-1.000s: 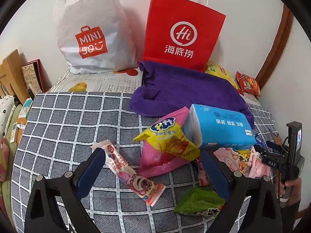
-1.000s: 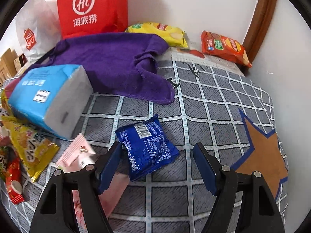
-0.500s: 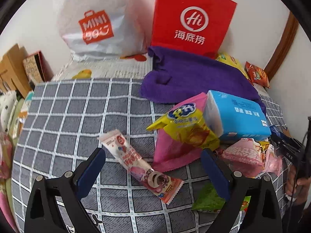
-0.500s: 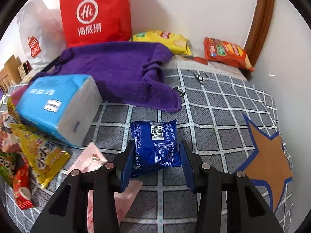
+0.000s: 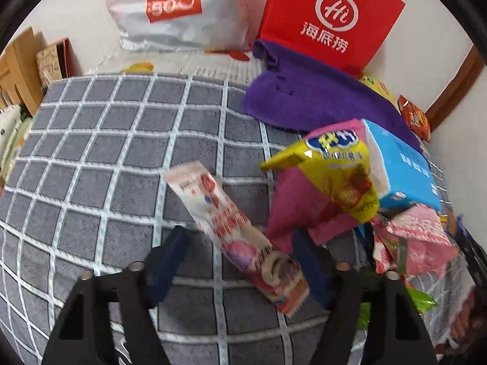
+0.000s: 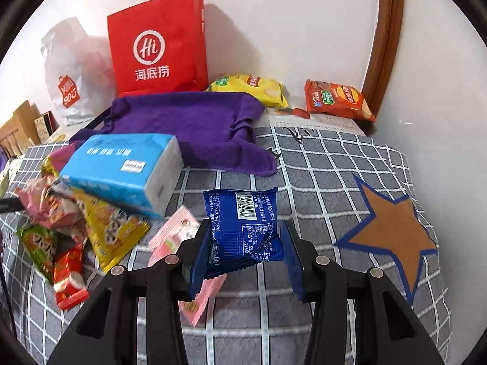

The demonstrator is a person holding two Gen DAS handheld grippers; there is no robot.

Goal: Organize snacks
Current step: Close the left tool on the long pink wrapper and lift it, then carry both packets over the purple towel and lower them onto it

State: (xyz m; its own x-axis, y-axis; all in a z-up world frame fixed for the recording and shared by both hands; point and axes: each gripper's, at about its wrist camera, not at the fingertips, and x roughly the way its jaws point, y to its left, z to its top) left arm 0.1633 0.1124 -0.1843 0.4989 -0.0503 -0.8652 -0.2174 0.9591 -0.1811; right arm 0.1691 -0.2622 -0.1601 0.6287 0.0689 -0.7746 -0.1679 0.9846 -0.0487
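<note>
The blue snack packet [image 6: 243, 228] is pinched between the pads of the right gripper [image 6: 245, 255], lifted clear of the grey checked blanket [image 6: 319, 164]. A blue tissue pack [image 6: 121, 167] lies beyond its left finger. The long pink-and-white snack bar [image 5: 231, 228] lies on the blanket between the closing jaws of the left gripper [image 5: 240, 261], pads not yet touching it; a yellow packet [image 5: 334, 170] lies ahead to its right.
</note>
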